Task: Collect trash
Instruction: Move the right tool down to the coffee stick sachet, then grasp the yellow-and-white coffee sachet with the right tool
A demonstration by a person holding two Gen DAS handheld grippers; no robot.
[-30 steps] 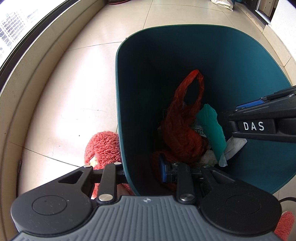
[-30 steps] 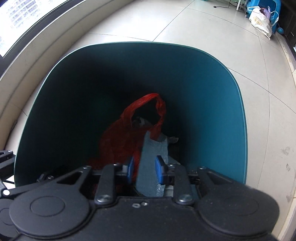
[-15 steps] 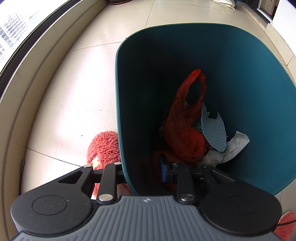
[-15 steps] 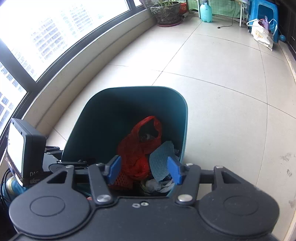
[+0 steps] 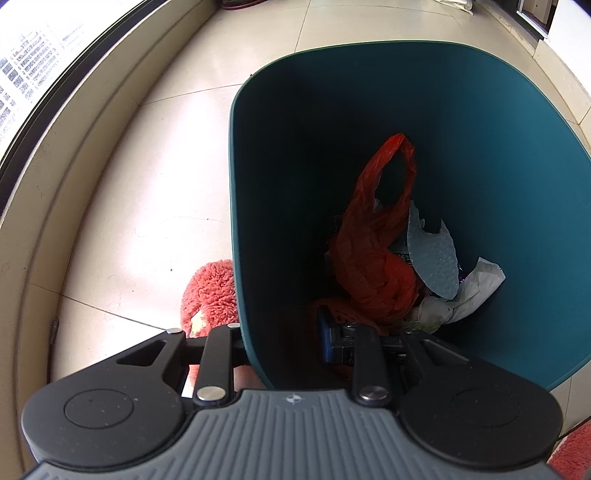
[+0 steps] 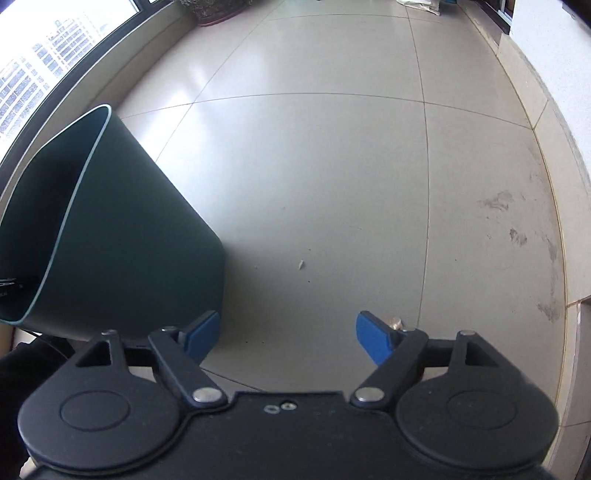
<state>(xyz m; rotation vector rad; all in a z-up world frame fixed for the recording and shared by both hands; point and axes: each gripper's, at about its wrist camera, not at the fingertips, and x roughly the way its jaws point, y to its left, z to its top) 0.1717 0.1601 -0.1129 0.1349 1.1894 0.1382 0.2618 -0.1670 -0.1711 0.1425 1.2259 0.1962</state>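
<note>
A teal bin (image 5: pixel 480 147) stands on the tiled floor. Inside it lie a red plastic bag (image 5: pixel 373 258), a blue-grey sheet scrap (image 5: pixel 432 258) and crumpled white tissue (image 5: pixel 465 291). My left gripper (image 5: pixel 280 343) is shut on the bin's near wall, one finger outside and the blue pad inside. In the right wrist view the bin (image 6: pixel 129 240) is at the left. My right gripper (image 6: pixel 288 336) hangs over bare floor beside it, its jaws opening with nothing between them. A small pale scrap (image 6: pixel 301 263) lies on the floor ahead, and a tan bit (image 6: pixel 395 323) lies by the right fingertip.
A red fluffy slipper (image 5: pixel 210 291) lies against the bin's outer left side. A window ledge (image 5: pixel 74 155) curves along the left. A potted plant (image 6: pixel 218 11) stands far back, and a low wall (image 6: pixel 546 110) with stained floor beside it runs along the right.
My right gripper let go of the blue-grey scrap in the bin, lifted out, swung right over the floor, and its jaws widened. My left gripper kept its hold.
</note>
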